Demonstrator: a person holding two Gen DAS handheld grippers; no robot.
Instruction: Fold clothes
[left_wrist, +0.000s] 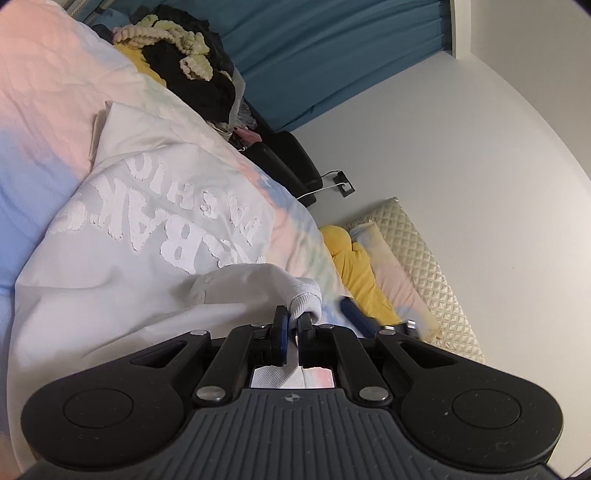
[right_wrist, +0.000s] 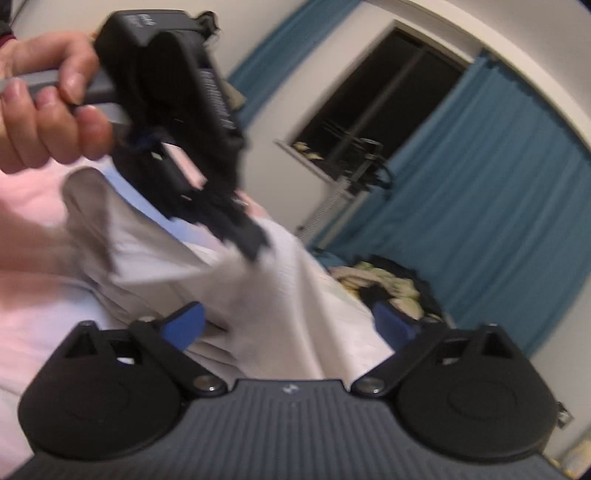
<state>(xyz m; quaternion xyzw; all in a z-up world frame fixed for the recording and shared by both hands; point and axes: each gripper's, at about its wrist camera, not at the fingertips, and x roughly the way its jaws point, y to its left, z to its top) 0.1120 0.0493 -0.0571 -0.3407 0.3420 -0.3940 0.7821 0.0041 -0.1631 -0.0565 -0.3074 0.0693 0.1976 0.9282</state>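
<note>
In the right wrist view a hand (right_wrist: 48, 107) at ten o'clock grips the grey handle of the left gripper (right_wrist: 255, 240), fingers curled round it, with the tool angled down toward four o'clock so that its tips meet the lifted cloth. In its own camera the left gripper (left_wrist: 291, 325) has its blue-padded fingers pressed together on the ribbed cuff (left_wrist: 304, 302) of a white sweatshirt (left_wrist: 122, 258), which emerges from the tips toward twelve o'clock. The rest of the sweatshirt spreads from the tips toward nine and ten o'clock over a pastel pink-and-blue bed cover (left_wrist: 48, 122), its raised white lettering facing up. The right gripper (right_wrist: 291, 325) is spread wide, blue pads at nine and three o'clock of the gap, holding nothing; white fabric hangs in the gap between them, though blur hides whether it touches either pad. A pile of dark and yellow clothes (left_wrist: 177, 62) lies at twelve o'clock, well apart from the tongs.
</note>
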